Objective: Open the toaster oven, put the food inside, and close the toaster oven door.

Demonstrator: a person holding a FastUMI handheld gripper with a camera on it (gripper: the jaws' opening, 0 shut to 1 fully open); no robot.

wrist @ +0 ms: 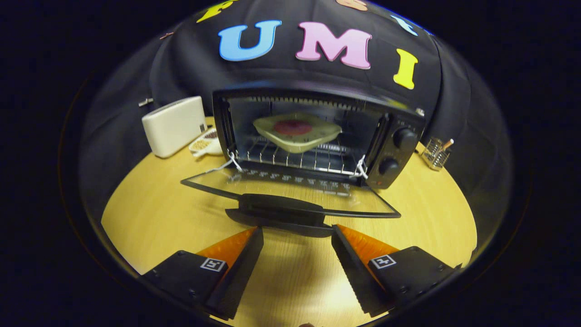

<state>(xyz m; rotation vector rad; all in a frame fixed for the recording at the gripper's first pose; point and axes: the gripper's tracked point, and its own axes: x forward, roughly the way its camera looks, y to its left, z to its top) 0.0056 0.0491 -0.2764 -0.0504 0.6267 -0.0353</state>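
The black toaster oven (395, 136) stands on the round wooden table, its glass door (290, 188) folded down flat toward me. Inside, on the wire rack (295, 156), rests a pale square plate (297, 134) carrying a round red piece of food (292, 127). The door's dark handle (281, 210) lies just ahead of my fingertips. My gripper (297, 234) is open, its two fingers spread wide just short of the handle, with nothing between them.
A white box-shaped appliance (174, 126) stands left of the oven, with a small dish of grains (205, 143) beside it. A wire holder (435, 153) sits to the oven's right. Bare tabletop (426, 204) stretches right of the door.
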